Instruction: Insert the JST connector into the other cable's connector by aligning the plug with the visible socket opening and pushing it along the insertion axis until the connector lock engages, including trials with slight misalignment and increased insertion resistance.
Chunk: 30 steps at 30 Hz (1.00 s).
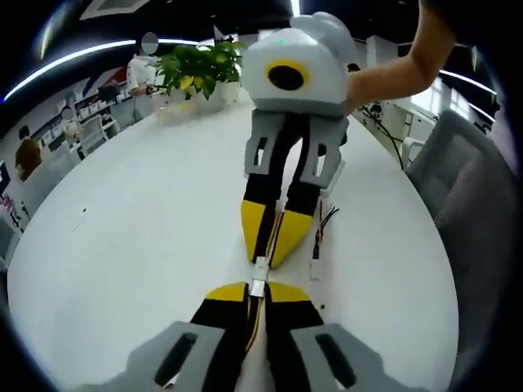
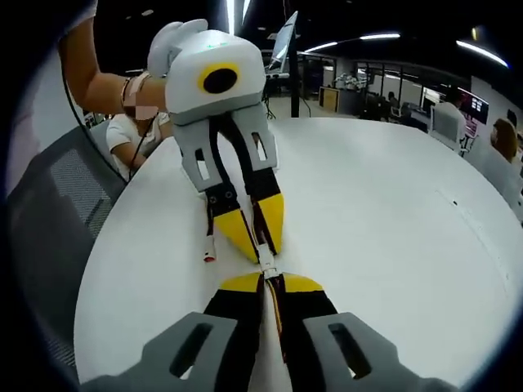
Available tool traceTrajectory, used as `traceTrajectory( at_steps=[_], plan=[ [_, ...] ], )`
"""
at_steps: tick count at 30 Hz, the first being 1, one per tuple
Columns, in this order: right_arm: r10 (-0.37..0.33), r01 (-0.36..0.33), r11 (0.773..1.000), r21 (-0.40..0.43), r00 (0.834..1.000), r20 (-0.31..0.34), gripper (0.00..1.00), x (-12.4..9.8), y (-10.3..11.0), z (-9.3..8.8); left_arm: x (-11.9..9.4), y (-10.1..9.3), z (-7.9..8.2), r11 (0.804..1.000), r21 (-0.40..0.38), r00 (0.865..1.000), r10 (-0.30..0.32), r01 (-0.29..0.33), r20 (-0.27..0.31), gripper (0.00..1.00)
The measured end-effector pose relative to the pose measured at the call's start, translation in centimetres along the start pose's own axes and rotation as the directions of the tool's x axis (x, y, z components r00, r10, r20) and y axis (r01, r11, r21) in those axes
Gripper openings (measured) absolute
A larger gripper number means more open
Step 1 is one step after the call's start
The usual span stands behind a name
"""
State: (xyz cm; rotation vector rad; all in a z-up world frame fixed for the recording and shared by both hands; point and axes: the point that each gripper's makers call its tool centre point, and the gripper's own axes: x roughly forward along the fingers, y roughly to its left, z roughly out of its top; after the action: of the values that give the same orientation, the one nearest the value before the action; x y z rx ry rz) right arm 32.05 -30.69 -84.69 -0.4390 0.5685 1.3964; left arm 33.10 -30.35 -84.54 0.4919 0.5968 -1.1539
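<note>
White connectors (image 1: 258, 276) met tip to tip at frame centre, over the counter (image 1: 147, 229); I had my left tool (image 1: 257, 294) and right tool (image 2: 268, 282) each clamped on one, axes nearly collinear.

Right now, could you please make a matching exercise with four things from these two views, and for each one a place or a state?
Things:
1. left hand-held gripper
2. right hand-held gripper
3. potted plant
4. spare cable

Places or states:
A. stands at the far edge of the white table
B. lies loose on the table beside the grippers
C. shut on the white connector
D. shut on the other cable's connector

Pairs: 1-C, 2-D, 3-A, 4-B
</note>
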Motion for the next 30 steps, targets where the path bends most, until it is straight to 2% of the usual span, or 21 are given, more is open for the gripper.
traceTrajectory(
  at_steps=[4,15,17,20,30],
  plan=[
    [0.002,-0.003,1.0,0.015,1.0,0.029,0.04,0.3,0.2,0.7,0.3,-0.1,0.2,0.999,-0.031,1.0,-0.009,0.009,0.009,0.13],
    [-0.015,0.015,1.0,-0.009,1.0,0.021,0.05,0.6,0.0,0.8,0.5,-0.1,0.4,1.0,-0.016,1.0,0.009,-0.009,0.008,0.13],
    [-0.022,0.023,1.0,-0.007,0.999,0.026,0.08,0.5,-0.1,0.9,0.3,0.1,0.2,1.0,-0.019,1.0,0.018,-0.018,0.004,0.14],
    [-0.033,0.033,0.999,-0.017,0.999,0.039,0.17,0.2,-0.3,1.2,-0.3,0.3,0.1,0.999,-0.027,1.0,0.024,-0.024,0.004,0.14],
    [-0.04,0.041,0.999,-0.012,0.996,0.075,0.14,-2.0,0.3,2.0,-3.0,0.4,0.8,0.995,-0.081,0.996,0.067,-0.062,0.064,0.14]
  ],
)
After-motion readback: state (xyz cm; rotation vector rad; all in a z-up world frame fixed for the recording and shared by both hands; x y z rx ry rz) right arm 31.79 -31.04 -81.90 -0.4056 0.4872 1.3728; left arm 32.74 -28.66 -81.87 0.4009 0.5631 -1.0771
